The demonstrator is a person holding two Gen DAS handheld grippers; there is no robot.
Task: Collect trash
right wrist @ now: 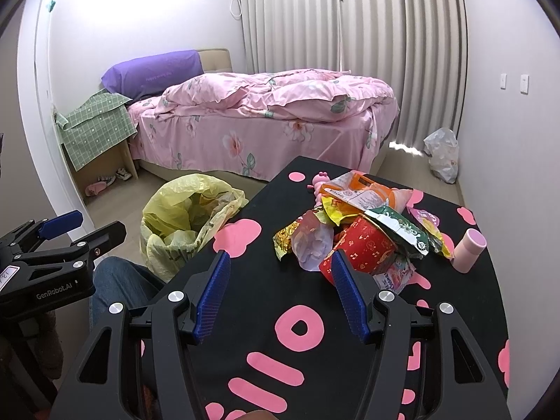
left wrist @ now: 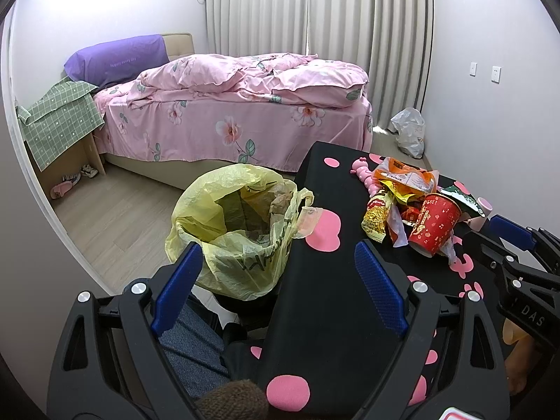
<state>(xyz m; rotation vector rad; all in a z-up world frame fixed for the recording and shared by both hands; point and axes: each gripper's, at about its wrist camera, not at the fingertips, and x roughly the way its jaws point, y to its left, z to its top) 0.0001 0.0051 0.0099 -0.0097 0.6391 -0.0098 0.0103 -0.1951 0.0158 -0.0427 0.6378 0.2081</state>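
With both jaws released and empty, the right gripper point(right wrist: 280, 294) should close squarely on the red paper cup point(right wrist: 364, 245), then carry it to the yellow bin bag point(right wrist: 182, 217) beside the bench point(right wrist: 266, 301)

The bench point(right wrist: 315, 318) wore a black cloth with pink blobs and bars, and the bin bag point(left wrist: 227, 224) beside it was pale yellow. On it lay a red cup point(left wrist: 434, 225) with gold figures, a gold wrapper point(left wrist: 376, 215), an orange packet point(right wrist: 364, 189), a green-and-white wrapper point(right wrist: 402, 232) and a plain pink cylinder point(right wrist: 469, 250). The bed point(left wrist: 227, 119) was pink with flowers, its pillow point(left wrist: 119, 59) purple; the tongs' pads point(right wrist: 213, 297) were blue on black.
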